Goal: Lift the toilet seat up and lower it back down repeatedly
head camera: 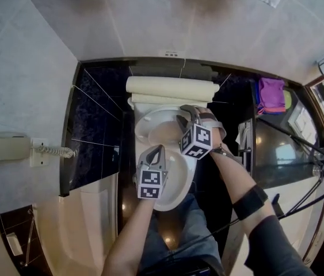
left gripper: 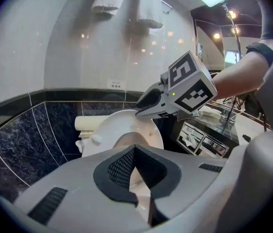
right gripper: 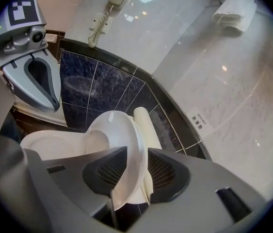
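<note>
The white toilet seat (head camera: 145,125) stands raised and tilted toward the cream lid (head camera: 173,88), which leans against the wall. My right gripper (head camera: 185,117) reaches over the bowl (head camera: 176,180) from the right. In the right gripper view the seat's rim (right gripper: 122,140) runs between its pads, and my right gripper (right gripper: 129,171) is shut on it. My left gripper (head camera: 157,152) hovers above the bowl's front part, shut with nothing in it. The left gripper view has its closed jaw tips (left gripper: 135,152) pointing at the seat's underside (left gripper: 104,130), clear of it, with the right gripper (left gripper: 148,102) at the seat's top edge.
Dark blue tiles (head camera: 95,125) line the wall left of the toilet. A wall phone (head camera: 0,148) with a coiled cord hangs at the left. A dark counter (head camera: 282,148) with a purple cloth (head camera: 271,94) stands right, cables across it. Folded towels (right gripper: 235,11) sit high on the wall.
</note>
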Demonstrator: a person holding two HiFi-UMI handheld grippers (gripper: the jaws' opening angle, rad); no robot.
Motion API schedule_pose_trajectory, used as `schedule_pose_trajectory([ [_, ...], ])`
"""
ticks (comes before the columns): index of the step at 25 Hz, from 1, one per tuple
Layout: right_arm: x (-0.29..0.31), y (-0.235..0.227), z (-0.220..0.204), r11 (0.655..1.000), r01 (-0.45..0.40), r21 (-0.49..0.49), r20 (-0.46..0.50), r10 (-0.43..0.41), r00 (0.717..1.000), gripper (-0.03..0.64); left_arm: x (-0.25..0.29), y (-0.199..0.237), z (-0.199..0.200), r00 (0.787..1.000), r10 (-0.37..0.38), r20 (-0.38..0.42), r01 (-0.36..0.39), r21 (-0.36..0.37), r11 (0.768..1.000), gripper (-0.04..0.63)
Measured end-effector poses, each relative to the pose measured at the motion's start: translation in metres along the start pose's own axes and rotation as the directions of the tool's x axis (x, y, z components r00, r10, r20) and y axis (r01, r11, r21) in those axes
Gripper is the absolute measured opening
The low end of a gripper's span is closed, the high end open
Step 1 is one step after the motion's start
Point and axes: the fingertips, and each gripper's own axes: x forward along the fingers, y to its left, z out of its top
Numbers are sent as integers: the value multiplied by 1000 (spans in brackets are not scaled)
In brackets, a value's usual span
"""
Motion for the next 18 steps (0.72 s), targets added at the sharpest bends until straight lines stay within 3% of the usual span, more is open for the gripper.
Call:
schedule_pose_trajectory([
  [5, 14, -3, -3, 998, -10, -69, 17, 11, 1000, 97, 25, -1, -6, 1000, 26, -18, -26, -23, 999, -11],
  [18, -7, 15, 3, 997, 17, -71, 48, -14, 999, 87, 29, -5, -17, 998, 34, -44, -36, -40, 999, -11],
])
